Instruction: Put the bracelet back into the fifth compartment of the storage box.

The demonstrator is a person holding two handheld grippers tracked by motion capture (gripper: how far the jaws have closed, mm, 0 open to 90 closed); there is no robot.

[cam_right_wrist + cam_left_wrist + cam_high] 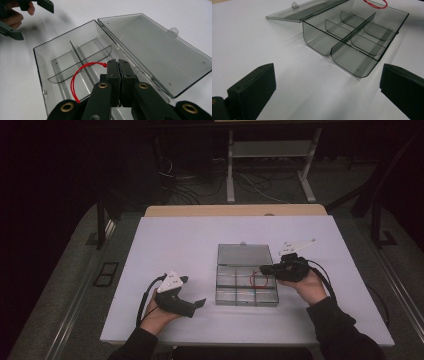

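Red cord (75,80) loops inside the clear compartment box (222,296) mid-table, lid open; the right gripper (118,62), jaws pressed together, pinches its end, while the left gripper (192,292) rests spread near the front edge

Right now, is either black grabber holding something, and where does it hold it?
The right gripper pinches the thin red string loop at its knotted end, above the clear plastic divided box. The left gripper holds nothing.

Bare table (165,245) left, open box (246,290) blocking centre-right
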